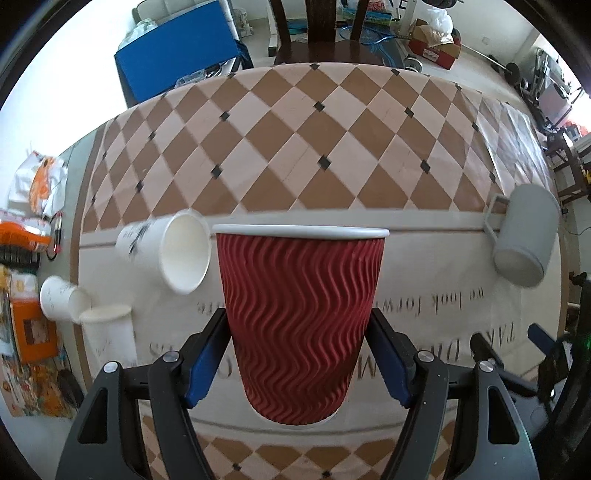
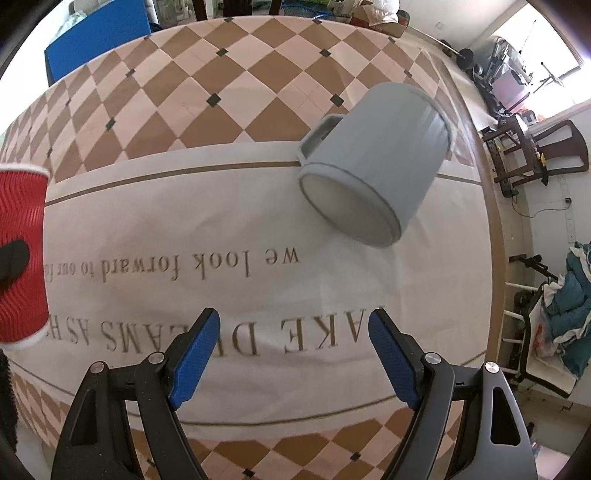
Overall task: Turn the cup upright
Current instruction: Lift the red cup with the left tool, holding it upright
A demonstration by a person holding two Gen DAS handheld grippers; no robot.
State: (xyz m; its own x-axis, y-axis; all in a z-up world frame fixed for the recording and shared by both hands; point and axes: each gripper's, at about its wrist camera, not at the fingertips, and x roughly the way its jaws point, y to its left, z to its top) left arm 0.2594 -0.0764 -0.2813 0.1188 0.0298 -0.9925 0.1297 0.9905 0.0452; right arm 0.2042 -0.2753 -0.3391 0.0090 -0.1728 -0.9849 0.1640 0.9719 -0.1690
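A red ribbed paper cup (image 1: 299, 321) stands upright, rim up, between the blue pads of my left gripper (image 1: 298, 325), which is shut on its lower half. The same cup shows at the left edge of the right wrist view (image 2: 22, 254). A grey mug (image 2: 373, 162) with a handle lies on its side on the tablecloth, mouth toward me; it also shows at the right of the left wrist view (image 1: 524, 236). My right gripper (image 2: 295, 328) is open and empty, short of the mug.
A white paper cup (image 1: 170, 251) lies on its side left of the red cup. Two more white cups (image 1: 85, 317) sit near the table's left edge. The checkered tablecloth (image 1: 295, 147) stretches back to a chair (image 1: 317, 33). Clutter lies beyond the left edge.
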